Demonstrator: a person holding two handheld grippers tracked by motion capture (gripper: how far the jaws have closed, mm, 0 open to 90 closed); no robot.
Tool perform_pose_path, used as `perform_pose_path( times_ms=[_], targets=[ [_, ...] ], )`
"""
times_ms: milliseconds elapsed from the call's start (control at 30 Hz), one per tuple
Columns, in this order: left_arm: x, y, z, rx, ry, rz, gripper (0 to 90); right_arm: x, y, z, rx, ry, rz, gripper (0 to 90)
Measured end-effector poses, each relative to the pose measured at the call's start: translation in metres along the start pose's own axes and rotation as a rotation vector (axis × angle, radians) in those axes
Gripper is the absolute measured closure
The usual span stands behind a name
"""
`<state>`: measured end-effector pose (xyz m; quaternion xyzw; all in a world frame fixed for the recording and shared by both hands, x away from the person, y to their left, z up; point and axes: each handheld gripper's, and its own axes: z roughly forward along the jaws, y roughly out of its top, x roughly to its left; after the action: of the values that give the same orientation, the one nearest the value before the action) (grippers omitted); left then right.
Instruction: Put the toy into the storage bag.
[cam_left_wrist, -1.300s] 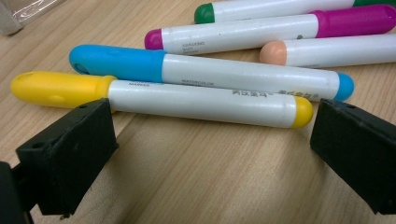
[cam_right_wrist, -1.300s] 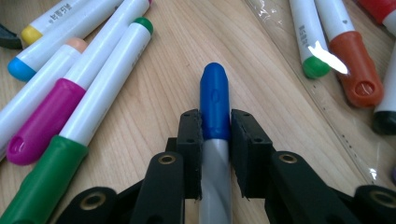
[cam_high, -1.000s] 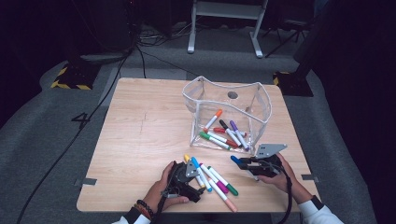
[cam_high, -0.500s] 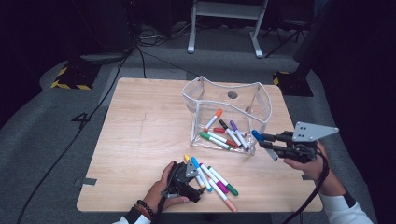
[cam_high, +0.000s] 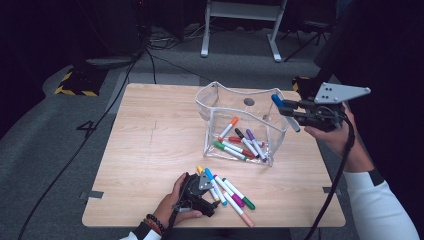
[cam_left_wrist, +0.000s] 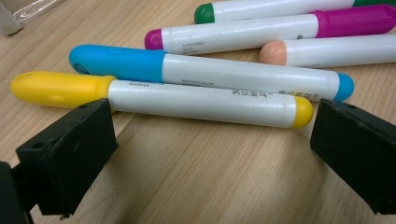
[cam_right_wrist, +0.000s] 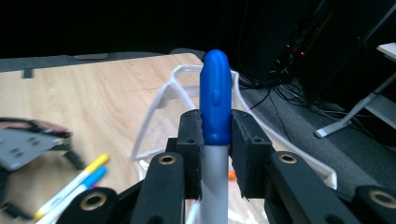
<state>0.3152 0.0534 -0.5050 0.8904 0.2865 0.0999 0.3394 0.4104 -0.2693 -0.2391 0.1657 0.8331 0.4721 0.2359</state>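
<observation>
- Your right hand-held gripper (cam_high: 292, 111) is raised off the desk (cam_high: 150, 150), beside the right wall of the clear plastic pouch (cam_high: 220, 100), and its jaws are pinching a blue-capped marker (cam_high: 285, 112).
- In the right gripper view that blue-capped marker (cam_right_wrist: 215, 112) stands straight up between the two black pads, which press its cap from both sides, with the white barrel running down behind them.
- Past the tip of that marker lies the open mouth of the clear plastic pouch (cam_right_wrist: 163, 102), with several markers already lying inside it.
- Your left hand-held gripper (cam_high: 200, 192) rests on the desk near its front edge, jaws spread wide and holding nothing.
- Just in front of its spread jaws lies the yellow-capped marker (cam_left_wrist: 159, 98), crosswise and touching neither pad as far as the left gripper view shows.
- Right behind it, side by side, sits the light-blue-capped marker (cam_left_wrist: 210, 74); farther off lie the magenta-capped marker (cam_left_wrist: 271, 32), the green-capped marker (cam_left_wrist: 280, 7) and a peach-tipped marker (cam_left_wrist: 327, 51).
</observation>
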Motion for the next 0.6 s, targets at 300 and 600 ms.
perform_pose_path(
  times_ms=[300,600],
  targets=[
    [0.0,0.0,0.0,0.001,0.001,0.001,0.5,-0.026,-0.001,0.05,0.054,-0.009,0.043,74.9],
    [0.0,0.0,0.0,0.001,0.001,0.001,0.5,-0.032,-0.019,0.098,0.221,0.006,0.069,74.9]
  ],
)
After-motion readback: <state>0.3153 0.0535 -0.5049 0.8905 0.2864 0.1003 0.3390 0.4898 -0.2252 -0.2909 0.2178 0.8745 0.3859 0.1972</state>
